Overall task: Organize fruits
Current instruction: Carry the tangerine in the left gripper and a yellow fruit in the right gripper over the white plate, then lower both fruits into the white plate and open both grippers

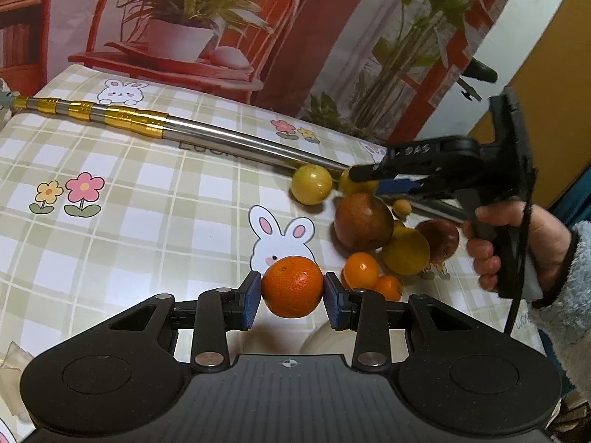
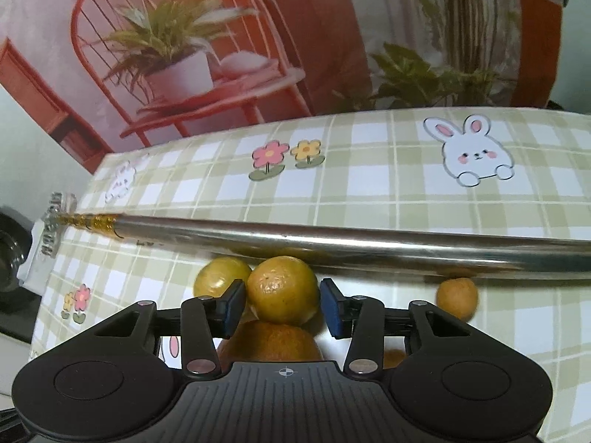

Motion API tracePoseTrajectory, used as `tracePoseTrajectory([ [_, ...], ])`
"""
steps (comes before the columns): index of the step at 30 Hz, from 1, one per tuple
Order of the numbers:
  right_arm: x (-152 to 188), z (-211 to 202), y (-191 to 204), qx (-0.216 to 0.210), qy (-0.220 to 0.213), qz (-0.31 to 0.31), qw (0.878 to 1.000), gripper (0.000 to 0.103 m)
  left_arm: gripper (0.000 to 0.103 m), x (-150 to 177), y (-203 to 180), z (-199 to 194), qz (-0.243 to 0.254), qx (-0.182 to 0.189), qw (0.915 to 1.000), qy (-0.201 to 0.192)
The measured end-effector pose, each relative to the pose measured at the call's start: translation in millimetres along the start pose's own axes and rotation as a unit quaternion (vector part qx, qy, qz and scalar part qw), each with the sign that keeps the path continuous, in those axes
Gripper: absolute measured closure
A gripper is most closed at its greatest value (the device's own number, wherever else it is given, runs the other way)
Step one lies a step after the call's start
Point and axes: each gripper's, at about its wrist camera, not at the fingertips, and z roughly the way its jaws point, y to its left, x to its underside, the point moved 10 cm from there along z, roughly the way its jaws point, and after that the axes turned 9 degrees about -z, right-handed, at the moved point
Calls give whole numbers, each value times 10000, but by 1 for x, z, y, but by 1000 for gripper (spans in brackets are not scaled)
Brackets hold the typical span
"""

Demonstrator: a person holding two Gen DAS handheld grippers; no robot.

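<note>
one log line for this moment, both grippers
left gripper: shut on round orange mandarin | right gripper: open around yellow citrus fruit, by metal pole | remaining fruit pile: on checked tablecloth

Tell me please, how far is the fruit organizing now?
Early stage. Nothing looks sorted yet. The left gripper holds an orange mandarin; the right gripper brackets a yellow citrus, jaws not yet closed. The fruit pile beside the metal pole remains.
</note>
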Motion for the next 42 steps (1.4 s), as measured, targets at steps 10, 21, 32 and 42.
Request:
tracePoseTrajectory([
  [10, 14, -79, 12, -243, -531, -322, 9978, 63, 65, 22, -17, -1, 387, 59, 9991, 182],
  [21, 86, -124, 33, -463, -581, -511, 9959, 63, 65, 48, -25, 7, 868, -77, 9955, 383],
  [32, 138, -120, 56, -322, -231, -1042, 9938, 62, 65, 63, -27, 13, 1168, -175, 9916, 518],
  [42, 159, -102, 70, -234, -19, -1263, 9917, 63, 65, 72, -28, 16, 1410, -271, 9882, 532],
])
